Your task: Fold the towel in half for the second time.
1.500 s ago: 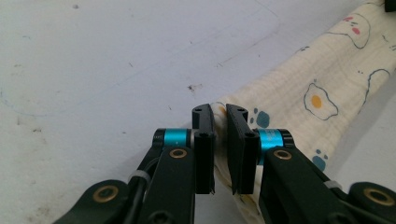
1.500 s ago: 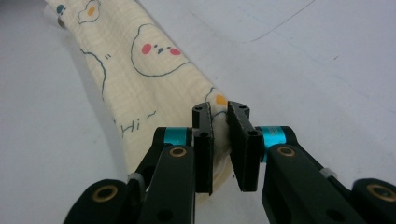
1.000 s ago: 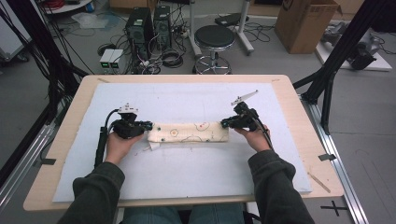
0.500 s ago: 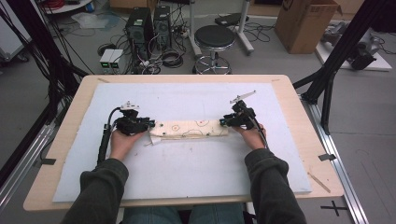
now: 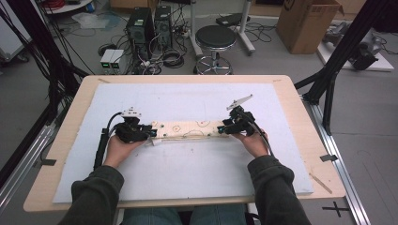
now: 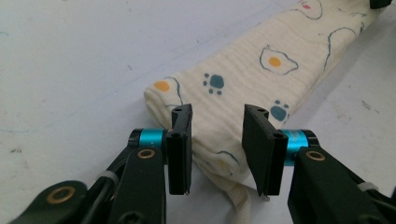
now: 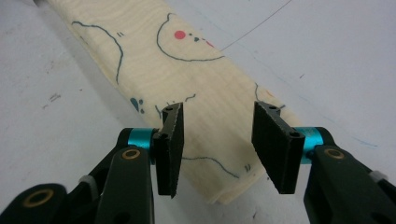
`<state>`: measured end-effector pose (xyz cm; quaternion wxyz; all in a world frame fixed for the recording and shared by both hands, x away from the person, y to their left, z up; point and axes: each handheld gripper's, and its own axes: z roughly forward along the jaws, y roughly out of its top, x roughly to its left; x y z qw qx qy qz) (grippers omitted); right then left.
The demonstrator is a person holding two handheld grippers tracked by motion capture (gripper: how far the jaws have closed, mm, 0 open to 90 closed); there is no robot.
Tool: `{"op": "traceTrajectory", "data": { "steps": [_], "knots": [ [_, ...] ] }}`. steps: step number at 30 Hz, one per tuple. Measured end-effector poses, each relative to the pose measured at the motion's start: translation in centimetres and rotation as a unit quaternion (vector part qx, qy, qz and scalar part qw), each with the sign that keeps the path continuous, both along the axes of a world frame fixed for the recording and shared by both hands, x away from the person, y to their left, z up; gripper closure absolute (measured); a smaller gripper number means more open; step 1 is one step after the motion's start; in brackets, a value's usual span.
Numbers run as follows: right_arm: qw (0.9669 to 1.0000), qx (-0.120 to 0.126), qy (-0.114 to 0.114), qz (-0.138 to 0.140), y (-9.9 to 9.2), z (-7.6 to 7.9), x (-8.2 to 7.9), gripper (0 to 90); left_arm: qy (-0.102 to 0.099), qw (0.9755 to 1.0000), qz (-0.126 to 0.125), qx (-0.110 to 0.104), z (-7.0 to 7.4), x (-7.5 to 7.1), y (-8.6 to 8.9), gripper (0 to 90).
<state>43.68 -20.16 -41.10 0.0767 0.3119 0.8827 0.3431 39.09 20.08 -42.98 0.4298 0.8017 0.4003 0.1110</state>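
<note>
Both pairs of jaws stand spread, each straddling one end of a folded cloth [image 5: 189,130] without pinching it. That cloth is a long cream strip of crinkled weave, printed with fried eggs and blue paws, lying flat on a white mat [image 5: 187,173]. Left gripper [image 6: 218,140] sits at its left end, right gripper [image 7: 219,135] at its right, hands low behind them.
</note>
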Motion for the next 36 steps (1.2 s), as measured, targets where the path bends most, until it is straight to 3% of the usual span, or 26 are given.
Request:
{"op": "traceTrajectory", "data": {
  "steps": [5,8,12,17,27,36],
  "knots": [
    [1.0000,-0.003,0.007,-0.005,-0.1,-0.3,0.0,54.2,0.008,0.9999,-0.001,0.013,-0.5,0.0,-0.1,63.8],
    [0.9999,-0.010,0.011,-0.007,-0.2,-0.6,0.1,54.7,0.010,0.9995,-0.004,0.031,-0.7,0.0,-0.3,63.8],
    [0.9998,-0.013,0.013,-0.007,-0.2,-0.6,0.0,55.0,0.008,0.9994,-0.002,0.032,-0.7,0.0,-0.4,63.0],
    [0.9999,-0.011,0.003,-0.008,-0.2,-0.1,-0.2,54.1,-0.003,0.9998,-0.001,0.017,-0.2,-0.2,-0.2,61.6],
    [0.9996,0.022,-0.005,-0.018,-0.5,1.1,-0.8,47.8,-0.015,0.9998,0.004,-0.012,0.9,-0.9,0.3,55.0],
    [0.9987,0.044,-0.016,-0.019,-0.7,2.2,-1.7,42.2,-0.029,0.9994,-0.009,-0.017,2.3,-2.2,0.3,50.5]
  ]
}}
